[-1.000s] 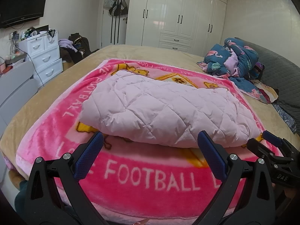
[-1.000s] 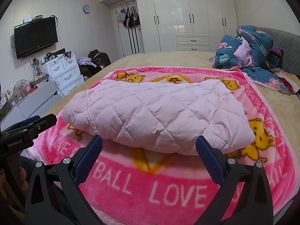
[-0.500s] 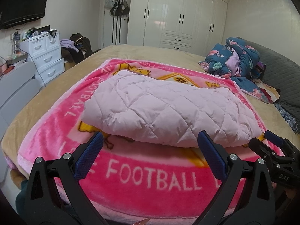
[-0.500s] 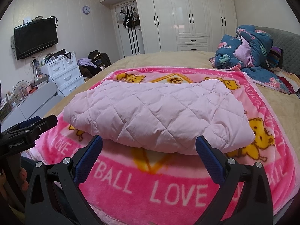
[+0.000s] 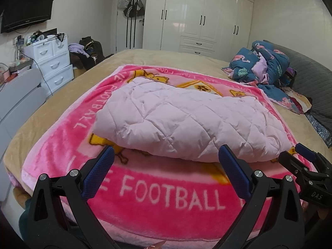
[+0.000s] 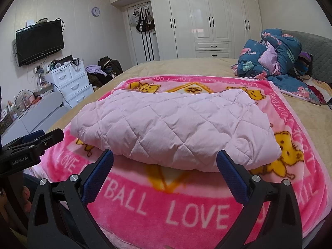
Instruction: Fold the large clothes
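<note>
Change: both cameras sit a little nearer the bundle than a second ago; nothing on the bed has shifted.
Bed: one, tan cover, wardrobe behind it.
Blanket: one, pink, spread flat, "LOVE FOOTBALL" lettering along the near edge.
Quilted garment: one, pale pink, folded into a thick bundle lying on the blanket's middle; long axis runs left to right across both views, rounded fold edge facing the grippers.
Left gripper: jaws spread wide, empty, just short of the near fold.
Right gripper: jaws spread wide, empty, likewise.
</note>
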`<state>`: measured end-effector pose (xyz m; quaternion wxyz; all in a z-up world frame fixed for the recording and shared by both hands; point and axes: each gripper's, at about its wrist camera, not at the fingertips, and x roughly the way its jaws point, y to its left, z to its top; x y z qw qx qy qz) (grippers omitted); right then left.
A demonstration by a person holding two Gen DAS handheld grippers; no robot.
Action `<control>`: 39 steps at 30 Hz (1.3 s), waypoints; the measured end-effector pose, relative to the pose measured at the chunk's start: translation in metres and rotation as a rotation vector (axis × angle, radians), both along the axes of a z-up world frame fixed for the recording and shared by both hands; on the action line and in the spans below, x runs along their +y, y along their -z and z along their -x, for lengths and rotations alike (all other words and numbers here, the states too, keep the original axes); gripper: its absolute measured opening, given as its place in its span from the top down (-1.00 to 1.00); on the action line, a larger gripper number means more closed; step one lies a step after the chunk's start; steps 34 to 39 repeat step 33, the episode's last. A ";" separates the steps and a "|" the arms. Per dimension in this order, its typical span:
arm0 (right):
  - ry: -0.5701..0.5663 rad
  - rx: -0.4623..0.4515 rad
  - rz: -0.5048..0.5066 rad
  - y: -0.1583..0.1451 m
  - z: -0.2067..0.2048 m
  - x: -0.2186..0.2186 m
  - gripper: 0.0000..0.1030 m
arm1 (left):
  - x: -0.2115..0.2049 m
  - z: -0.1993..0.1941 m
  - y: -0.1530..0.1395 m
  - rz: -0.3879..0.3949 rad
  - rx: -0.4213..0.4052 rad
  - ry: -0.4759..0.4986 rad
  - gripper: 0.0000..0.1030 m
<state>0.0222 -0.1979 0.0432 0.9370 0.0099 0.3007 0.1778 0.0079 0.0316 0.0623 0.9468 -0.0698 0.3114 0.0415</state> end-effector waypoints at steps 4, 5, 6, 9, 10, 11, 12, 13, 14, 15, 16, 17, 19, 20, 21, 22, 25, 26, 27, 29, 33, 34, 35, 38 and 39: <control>0.000 0.001 0.000 0.000 0.000 0.000 -0.92 | -0.002 0.000 0.001 -0.001 0.001 -0.001 -0.82; 0.000 0.002 -0.001 0.000 0.000 0.000 -0.92 | 0.000 0.001 0.001 0.000 0.001 0.000 -0.82; 0.001 0.000 0.000 0.000 0.000 0.000 -0.92 | -0.001 0.001 0.001 -0.001 0.001 -0.002 -0.82; 0.000 -0.001 0.000 0.000 0.000 0.000 -0.92 | -0.002 0.001 0.001 -0.003 0.001 -0.001 -0.82; -0.001 -0.001 0.000 0.000 0.000 0.000 -0.92 | -0.003 0.001 0.001 -0.004 0.001 -0.002 -0.82; 0.000 0.000 0.001 0.000 0.000 0.000 -0.92 | -0.002 0.001 0.001 -0.005 0.001 -0.003 -0.82; 0.000 -0.001 0.000 0.000 0.000 0.000 -0.92 | -0.001 0.001 0.002 -0.007 0.003 -0.005 -0.82; 0.000 -0.002 0.000 0.000 0.000 0.000 -0.92 | -0.001 0.001 0.002 -0.010 0.005 -0.007 -0.82; 0.000 -0.002 0.002 0.000 0.000 0.000 -0.92 | -0.002 0.001 0.003 -0.013 0.007 -0.010 -0.82; 0.000 -0.001 0.003 0.001 0.000 0.000 -0.92 | -0.002 0.001 0.003 -0.019 0.012 -0.015 -0.82; 0.002 -0.001 0.005 0.000 0.000 -0.001 -0.92 | -0.003 0.001 0.004 -0.024 0.015 -0.018 -0.82; 0.005 0.003 0.005 0.001 0.000 -0.001 -0.92 | -0.003 0.001 0.004 -0.028 0.021 -0.019 -0.82; 0.008 0.010 0.003 0.000 0.000 -0.003 -0.92 | -0.004 0.001 0.005 -0.026 0.028 -0.016 -0.82; 0.009 0.012 0.002 0.000 0.000 -0.003 -0.92 | -0.003 0.001 0.006 -0.021 0.030 -0.013 -0.82; 0.011 0.011 0.003 0.000 0.001 -0.003 -0.92 | -0.003 0.001 0.006 -0.017 0.033 -0.010 -0.82; 0.011 0.006 0.005 0.000 0.001 -0.003 -0.92 | -0.004 0.001 0.006 -0.012 0.034 -0.005 -0.82; 0.034 0.004 0.003 0.002 0.001 -0.007 -0.92 | -0.001 0.001 0.006 0.011 0.033 -0.001 -0.82; 0.049 0.003 0.000 0.003 0.000 -0.012 -0.92 | 0.003 -0.001 0.005 0.015 0.036 -0.008 -0.82; 0.078 0.006 0.003 0.004 -0.003 -0.020 -0.92 | 0.008 -0.004 0.004 0.016 0.047 -0.014 -0.82; 0.184 -0.006 0.006 0.008 -0.008 -0.048 -0.92 | 0.029 -0.019 0.002 0.005 0.101 -0.047 -0.82; 0.519 -0.007 0.020 0.030 -0.013 -0.147 -0.92 | 0.111 -0.055 -0.007 -0.070 0.152 -0.171 -0.82; 0.519 -0.007 0.020 0.030 -0.013 -0.147 -0.92 | 0.111 -0.055 -0.007 -0.070 0.152 -0.171 -0.82; 0.519 -0.007 0.020 0.030 -0.013 -0.147 -0.92 | 0.111 -0.055 -0.007 -0.070 0.152 -0.171 -0.82; 0.519 -0.007 0.020 0.030 -0.013 -0.147 -0.92 | 0.111 -0.055 -0.007 -0.070 0.152 -0.171 -0.82; 0.519 -0.007 0.020 0.030 -0.013 -0.147 -0.92 | 0.111 -0.055 -0.007 -0.070 0.152 -0.171 -0.82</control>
